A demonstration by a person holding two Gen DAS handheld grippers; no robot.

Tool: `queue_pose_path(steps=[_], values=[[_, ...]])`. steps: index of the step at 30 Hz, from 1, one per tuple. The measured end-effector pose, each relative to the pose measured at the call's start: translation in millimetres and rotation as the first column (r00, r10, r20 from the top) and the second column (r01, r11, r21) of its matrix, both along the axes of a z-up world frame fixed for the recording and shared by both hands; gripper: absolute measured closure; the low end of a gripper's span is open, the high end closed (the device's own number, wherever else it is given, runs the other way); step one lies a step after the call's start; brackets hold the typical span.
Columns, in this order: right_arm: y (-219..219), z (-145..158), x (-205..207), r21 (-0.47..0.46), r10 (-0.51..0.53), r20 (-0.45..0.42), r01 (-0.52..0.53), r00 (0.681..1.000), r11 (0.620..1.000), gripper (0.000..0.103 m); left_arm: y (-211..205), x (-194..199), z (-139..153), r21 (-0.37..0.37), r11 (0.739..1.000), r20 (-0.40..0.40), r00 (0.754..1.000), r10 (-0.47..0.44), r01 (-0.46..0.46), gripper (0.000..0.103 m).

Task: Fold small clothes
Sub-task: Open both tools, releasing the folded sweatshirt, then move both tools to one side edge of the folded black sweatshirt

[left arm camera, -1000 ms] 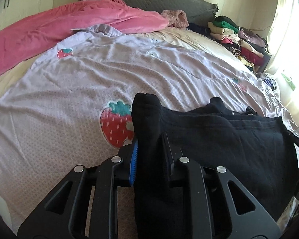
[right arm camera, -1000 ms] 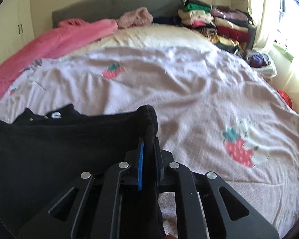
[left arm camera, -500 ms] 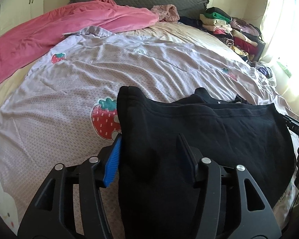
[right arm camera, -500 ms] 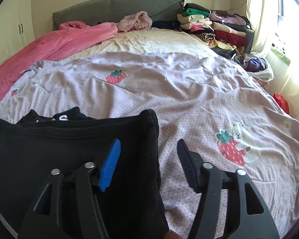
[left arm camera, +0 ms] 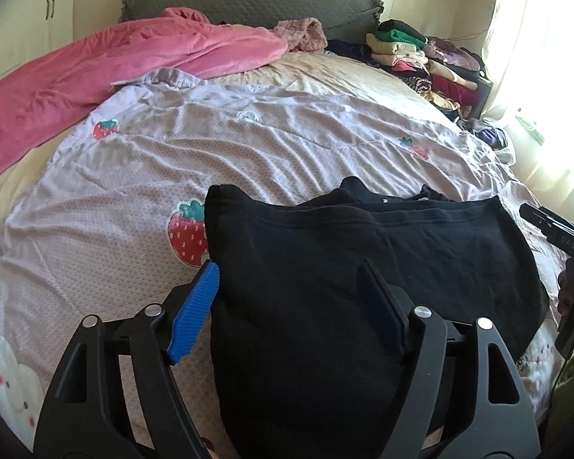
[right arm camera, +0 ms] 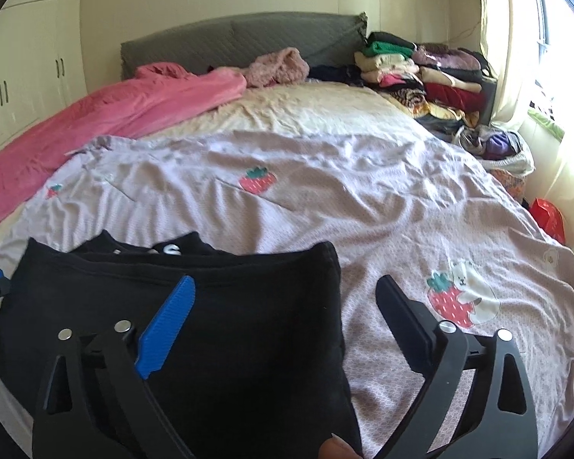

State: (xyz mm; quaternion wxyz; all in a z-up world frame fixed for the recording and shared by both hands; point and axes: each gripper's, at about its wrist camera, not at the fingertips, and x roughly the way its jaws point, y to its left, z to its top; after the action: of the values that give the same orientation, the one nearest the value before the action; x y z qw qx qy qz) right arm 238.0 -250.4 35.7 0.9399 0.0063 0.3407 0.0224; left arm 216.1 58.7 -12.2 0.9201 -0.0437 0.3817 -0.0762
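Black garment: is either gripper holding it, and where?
Neither. Left gripper and right gripper jaws are opening, pads clear of the black garment.

My left gripper (left arm camera: 289, 283) has a black frame, one ribbed bright-blue pad and one dark pad; my right gripper (right arm camera: 287, 298) wears the same colours. The garment (left arm camera: 363, 267) is plain black, with a small white mark at its neck (too small to read). The bedspread (left arm camera: 248, 145) is pale lilac with a fine dotted print, red strawberries with green tops, and a white bear beside one strawberry. The blanket (left arm camera: 114, 69) is solid pink, the headboard (left arm camera: 248, 0) quilted grey. The stacked clothes (right arm camera: 421, 72) mix green, cream, pink, dark red and purple.
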Motion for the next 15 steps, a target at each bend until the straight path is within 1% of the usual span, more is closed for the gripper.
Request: queue_pose_path(steps=[3,8,13,14,15], values=[[7,10,-9,0.013,0.024,0.031,-0.024,0.999,1.0,0.007,1,-6,4,-0.007,1.0,0.008,1.0,0.0,0.0,0.029],[25,27,-27,0.034,0.087,0.064,-0.09,0.994,0.995,0.005,6,-16,11,0.001,1.0,0.021,1.0,0.007,-0.007,0.027],[47,38,-43,0.051,0.151,0.086,-0.156,0.985,0.986,0.005,14,-25,20,0.001,1.0,0.04,0.999,0.023,-0.023,0.02],[53,41,-47,0.052,0.168,0.09,-0.173,0.982,0.984,0.005,16,-27,22,0.003,1.0,0.043,0.999,0.026,-0.026,0.016],[57,43,-50,0.049,0.177,0.094,-0.182,0.98,0.982,0.005,18,-30,24,0.006,1.0,0.047,0.998,0.029,-0.029,0.016]])
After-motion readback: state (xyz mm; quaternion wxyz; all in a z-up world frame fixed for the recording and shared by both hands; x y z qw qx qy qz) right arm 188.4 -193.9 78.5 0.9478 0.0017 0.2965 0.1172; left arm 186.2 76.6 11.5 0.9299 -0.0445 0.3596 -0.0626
